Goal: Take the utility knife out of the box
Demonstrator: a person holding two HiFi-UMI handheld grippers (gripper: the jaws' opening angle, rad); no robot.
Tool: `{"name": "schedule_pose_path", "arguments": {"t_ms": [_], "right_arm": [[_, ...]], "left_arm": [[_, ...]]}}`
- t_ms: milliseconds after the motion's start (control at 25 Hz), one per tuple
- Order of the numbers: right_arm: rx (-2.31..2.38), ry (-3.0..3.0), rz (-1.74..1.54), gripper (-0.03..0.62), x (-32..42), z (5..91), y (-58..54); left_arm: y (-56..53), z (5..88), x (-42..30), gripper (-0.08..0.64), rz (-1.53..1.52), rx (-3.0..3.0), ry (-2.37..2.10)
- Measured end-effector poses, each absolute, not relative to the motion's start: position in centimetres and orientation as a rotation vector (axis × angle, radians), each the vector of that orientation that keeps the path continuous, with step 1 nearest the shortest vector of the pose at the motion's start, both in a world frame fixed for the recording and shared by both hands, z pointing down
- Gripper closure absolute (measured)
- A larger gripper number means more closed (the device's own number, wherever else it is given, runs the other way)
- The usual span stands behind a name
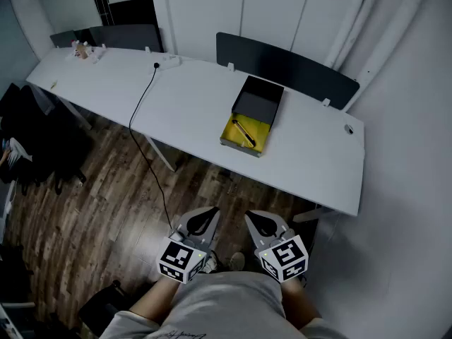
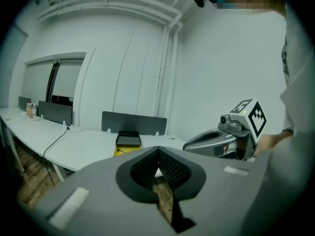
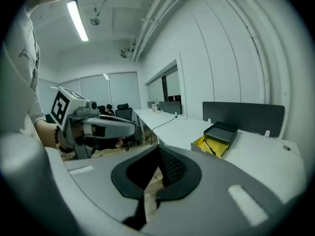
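Note:
An open box (image 1: 244, 134) with a yellow inside lies near the front edge of the white table (image 1: 191, 104), its black lid (image 1: 258, 98) behind it. The dark utility knife (image 1: 244, 132) lies slantwise in the yellow part. The box also shows small in the left gripper view (image 2: 127, 144) and in the right gripper view (image 3: 216, 140), where the knife (image 3: 209, 147) is a thin dark bar. My left gripper (image 1: 206, 216) and right gripper (image 1: 260, 221) hang side by side close to my body, over the floor and well short of the table. Both are shut and hold nothing.
A black cable (image 1: 145, 119) runs across the table and down to the wooden floor (image 1: 106, 217). Dark divider panels (image 1: 282, 62) stand along the table's back edge. Small items (image 1: 83, 50) sit at its far left end. Dark office chairs (image 1: 35, 140) stand at the left.

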State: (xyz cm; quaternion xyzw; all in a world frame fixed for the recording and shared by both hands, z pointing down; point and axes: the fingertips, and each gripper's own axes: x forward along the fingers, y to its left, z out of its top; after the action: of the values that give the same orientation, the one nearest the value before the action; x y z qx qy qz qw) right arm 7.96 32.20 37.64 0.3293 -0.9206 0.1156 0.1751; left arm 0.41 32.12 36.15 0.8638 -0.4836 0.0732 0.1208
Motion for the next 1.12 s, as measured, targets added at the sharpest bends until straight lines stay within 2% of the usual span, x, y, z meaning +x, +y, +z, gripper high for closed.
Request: {"name": "schedule_pose_path", "arguments": {"t_ms": [1120], "right_arm": [[0.996,-2.607,0.275,0.577,1.1,36.3,33.9]], "left_arm": [[33.8,36.0,-6.0,0.560,0.172,2.565,-1.364]]}}
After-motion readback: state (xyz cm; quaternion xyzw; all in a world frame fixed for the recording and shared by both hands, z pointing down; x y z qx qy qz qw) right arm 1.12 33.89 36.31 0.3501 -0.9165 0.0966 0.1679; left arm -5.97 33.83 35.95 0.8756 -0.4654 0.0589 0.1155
